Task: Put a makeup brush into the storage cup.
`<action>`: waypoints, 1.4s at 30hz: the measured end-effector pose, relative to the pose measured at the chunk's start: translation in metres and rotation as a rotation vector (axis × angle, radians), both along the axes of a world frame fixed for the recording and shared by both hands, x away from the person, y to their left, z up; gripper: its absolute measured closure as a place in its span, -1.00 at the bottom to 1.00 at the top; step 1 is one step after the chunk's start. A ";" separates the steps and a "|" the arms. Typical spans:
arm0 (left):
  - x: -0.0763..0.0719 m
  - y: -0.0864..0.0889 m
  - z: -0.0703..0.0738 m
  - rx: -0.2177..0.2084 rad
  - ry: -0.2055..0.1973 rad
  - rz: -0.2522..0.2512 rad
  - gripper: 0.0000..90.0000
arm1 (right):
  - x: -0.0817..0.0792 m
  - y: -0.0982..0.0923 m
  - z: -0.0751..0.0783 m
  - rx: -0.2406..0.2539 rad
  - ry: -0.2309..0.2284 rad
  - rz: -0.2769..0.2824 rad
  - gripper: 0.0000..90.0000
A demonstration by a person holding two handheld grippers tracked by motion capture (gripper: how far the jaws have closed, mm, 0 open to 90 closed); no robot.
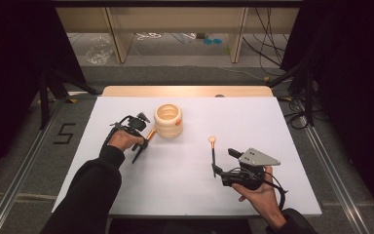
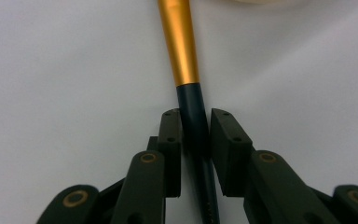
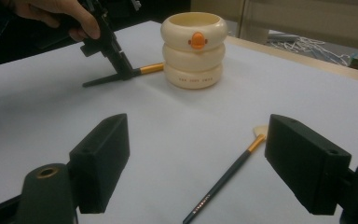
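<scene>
Gold and black, the brush [image 2: 189, 88] lies on the white table [image 1: 175, 165] just beside the cream pot [image 1: 168, 120], and my left gripper [image 2: 195, 130] is clenched on its dark handle. My right gripper [image 3: 196, 163] rests with its jaws spread wide and nothing in them, a second, thin brush [image 3: 228, 175] lying on the table ahead of it.

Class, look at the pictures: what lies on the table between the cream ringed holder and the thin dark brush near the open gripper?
Nothing: between the cream ringed holder and the thin dark brush there is bare white table, seen in the high view and right gripper view.
</scene>
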State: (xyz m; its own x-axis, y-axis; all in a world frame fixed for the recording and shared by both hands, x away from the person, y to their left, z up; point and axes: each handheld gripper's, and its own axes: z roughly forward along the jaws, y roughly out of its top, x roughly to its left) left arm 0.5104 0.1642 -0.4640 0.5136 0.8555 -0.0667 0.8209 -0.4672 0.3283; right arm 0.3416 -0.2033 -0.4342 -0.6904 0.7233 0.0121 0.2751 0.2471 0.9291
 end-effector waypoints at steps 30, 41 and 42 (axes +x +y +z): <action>0.007 0.016 0.004 0.050 0.061 -0.014 0.73 | -0.001 -0.002 0.002 0.017 0.020 0.004 -0.46; 0.009 0.016 0.003 0.059 0.076 -0.032 0.73 | -0.001 -0.001 0.001 0.003 0.014 0.013 -0.46; 0.009 0.015 0.003 0.060 0.076 -0.032 0.73 | -0.001 -0.001 0.001 0.006 0.019 0.013 -0.46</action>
